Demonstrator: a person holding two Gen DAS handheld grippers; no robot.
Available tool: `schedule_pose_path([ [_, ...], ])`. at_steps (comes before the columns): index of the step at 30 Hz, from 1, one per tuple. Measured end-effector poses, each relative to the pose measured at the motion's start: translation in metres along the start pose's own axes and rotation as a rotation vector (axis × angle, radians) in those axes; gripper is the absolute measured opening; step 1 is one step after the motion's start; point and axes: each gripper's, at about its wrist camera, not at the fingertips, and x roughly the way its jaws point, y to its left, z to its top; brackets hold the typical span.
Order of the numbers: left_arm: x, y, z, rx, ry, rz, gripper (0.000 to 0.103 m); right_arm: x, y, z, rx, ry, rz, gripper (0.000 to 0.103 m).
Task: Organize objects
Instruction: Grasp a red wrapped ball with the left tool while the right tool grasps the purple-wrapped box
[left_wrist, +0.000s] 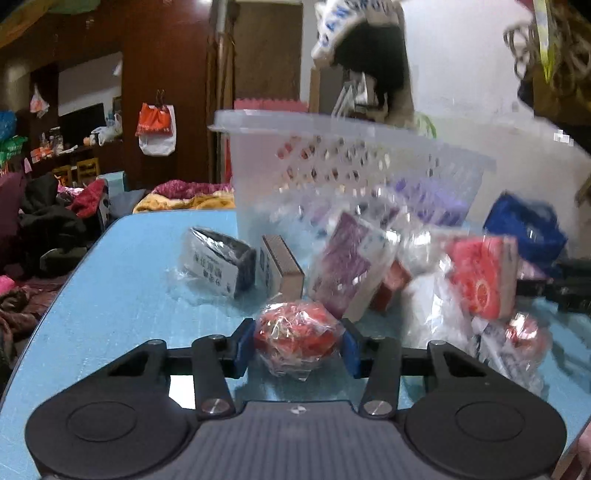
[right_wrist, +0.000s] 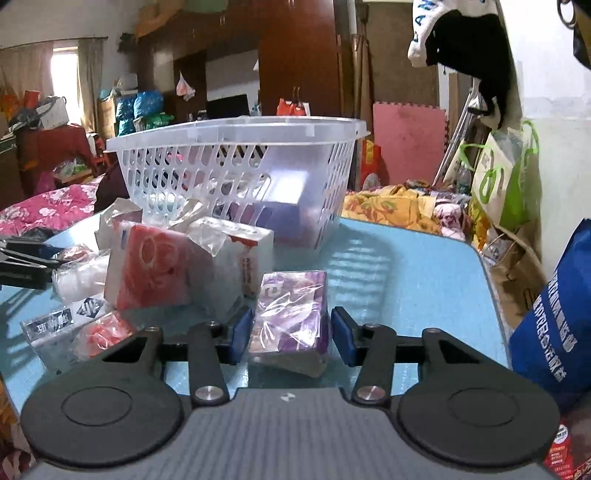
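Left gripper (left_wrist: 298, 345) sits low over the blue table (left_wrist: 122, 295), jaws narrowed around a red wrapped ball (left_wrist: 297, 338); both blue pads (left_wrist: 244, 343) look pressed against its plastic wrap, ball resting on the table. Just behind it stand a small tan-edged box (left_wrist: 282, 267) and a purple packet (left_wrist: 347, 258), tilted. Left of those lies a black-and-white box (left_wrist: 218, 262) in clear film. To the right, a red box in a bag (left_wrist: 480, 278) and a second red wrapped ball (left_wrist: 524, 332) near the edge, blurred. Clear plastic basket (left_wrist: 332, 147) stands at the back of the table, some purple things showing through its wall. Black arm of the other tool pokes in at the far right.

Right wrist view: right gripper (right_wrist: 290, 330) has its jaws narrowed on a purple bagged packet (right_wrist: 291, 317) lying flat on the table (right_wrist: 424, 280); left pad (right_wrist: 242, 330) touches it, right pad seems at the edge of the wrap, contact there hard to tell. Left of it a pile: red-and-white box (right_wrist: 155, 269), white carton (right_wrist: 243, 251), silver-label box (right_wrist: 55, 321), a red ball (right_wrist: 105, 330). Basket (right_wrist: 236, 162) behind the pile, upright, a box visible inside. Blue bag (right_wrist: 554, 314) beside the table at right.
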Motion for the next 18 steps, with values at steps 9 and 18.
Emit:
schedule_pose_path([
  [9, -0.011, 0.008, -0.007, -0.061, -0.093, -0.054, 0.052, -0.025, 0.009, -0.001, -0.026, -0.187, -0.034, 0.049],
  [18, -0.029, -0.005, 0.018, -0.043, -0.166, -0.099, 0.052, -0.036, 0.016, 0.020, -0.015, -0.255, -0.028, 0.049],
])
